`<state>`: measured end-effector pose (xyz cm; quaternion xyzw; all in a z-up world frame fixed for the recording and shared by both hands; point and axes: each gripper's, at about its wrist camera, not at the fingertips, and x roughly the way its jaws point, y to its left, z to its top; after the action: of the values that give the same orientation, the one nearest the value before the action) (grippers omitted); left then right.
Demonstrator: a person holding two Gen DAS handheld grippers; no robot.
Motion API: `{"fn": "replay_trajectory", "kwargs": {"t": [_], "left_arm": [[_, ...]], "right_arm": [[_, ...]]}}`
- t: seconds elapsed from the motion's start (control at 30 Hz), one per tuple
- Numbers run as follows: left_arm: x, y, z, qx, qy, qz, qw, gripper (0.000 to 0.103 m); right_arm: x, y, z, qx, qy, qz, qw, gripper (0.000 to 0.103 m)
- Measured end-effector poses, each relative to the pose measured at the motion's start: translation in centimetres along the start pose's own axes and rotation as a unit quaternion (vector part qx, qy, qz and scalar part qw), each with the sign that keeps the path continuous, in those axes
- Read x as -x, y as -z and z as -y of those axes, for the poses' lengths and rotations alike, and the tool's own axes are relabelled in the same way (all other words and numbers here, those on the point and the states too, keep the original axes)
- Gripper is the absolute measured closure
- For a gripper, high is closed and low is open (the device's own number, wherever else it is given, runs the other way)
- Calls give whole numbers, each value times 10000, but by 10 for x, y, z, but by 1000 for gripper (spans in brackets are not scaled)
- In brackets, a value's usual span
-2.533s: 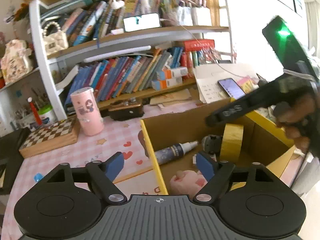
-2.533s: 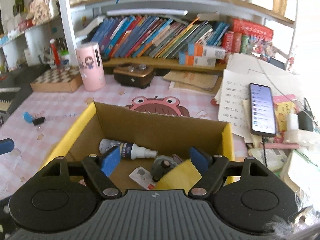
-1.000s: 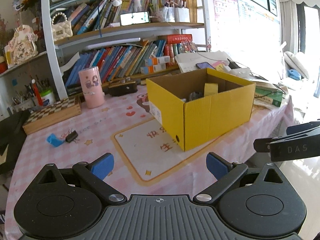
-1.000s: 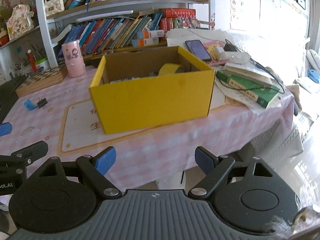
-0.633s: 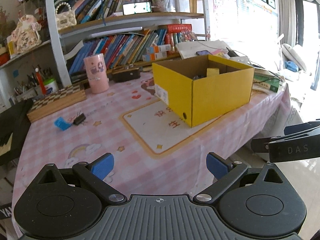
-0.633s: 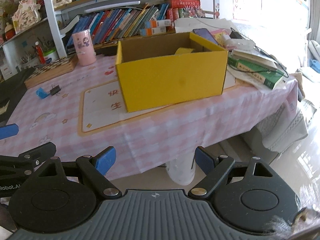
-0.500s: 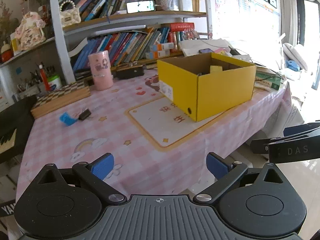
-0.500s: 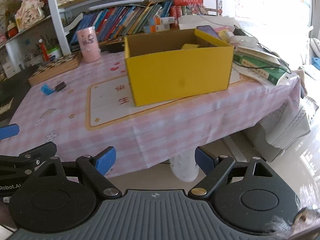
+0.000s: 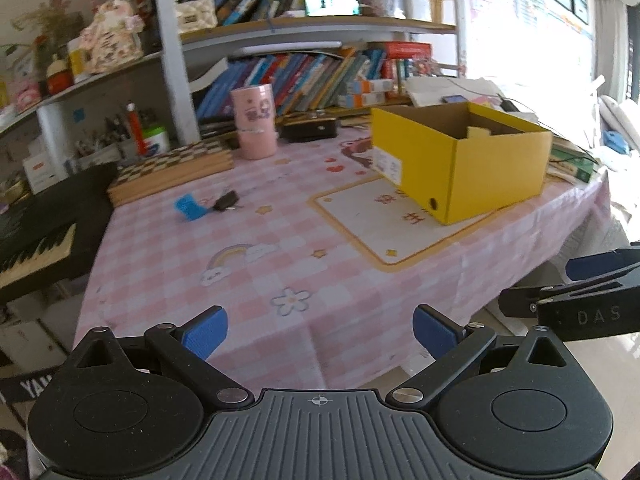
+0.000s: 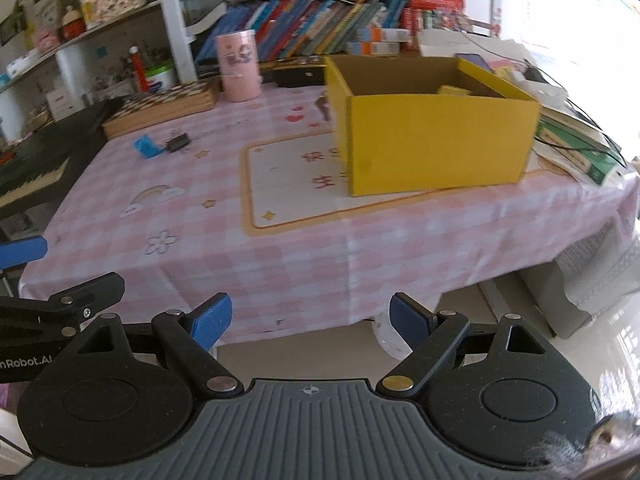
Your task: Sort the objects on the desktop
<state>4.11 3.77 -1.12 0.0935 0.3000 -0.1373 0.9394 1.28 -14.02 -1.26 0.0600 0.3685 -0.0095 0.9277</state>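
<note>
Left of the yellow cardboard box (image 9: 460,164), a small blue clip (image 9: 188,208) lies unsorted; both tongs (image 9: 320,330) (image 10: 306,318), released and empty, risk overlooking it.

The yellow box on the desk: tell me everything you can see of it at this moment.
The yellow box is an open-topped cardboard carton, bright yellow outside and plain brown inside. It stands upright on the pink checked tablecloth, partly over a cream mat with an orange border. A white label and a small round hole show on the end seen from the left wrist view. Something yellow pokes up inside. Neither gripper touches it.
</note>
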Motion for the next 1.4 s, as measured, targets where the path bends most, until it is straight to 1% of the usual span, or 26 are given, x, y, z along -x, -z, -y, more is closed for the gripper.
{"fn": "replay_trajectory", "kwargs": {"t": [0.2,0.73,1.1,1.4], "left_arm": [[5,4,-18,208,-217,22,9995,2],[16,10,-59,486,-682,107,9964,2],[16,10,-77,654,-869,122,9940,2],[1,2,-86,710,-946,128,9929,2]], "right_arm": [[-4,-4,-20,270,-256,14,9993,18],[-18,-19,-71,770,-794,64,9938,18],[-30,-32,-92,996,-981,100,9901,19],[-45,-45,-96,1087,-1036,110,9886,19]]}}
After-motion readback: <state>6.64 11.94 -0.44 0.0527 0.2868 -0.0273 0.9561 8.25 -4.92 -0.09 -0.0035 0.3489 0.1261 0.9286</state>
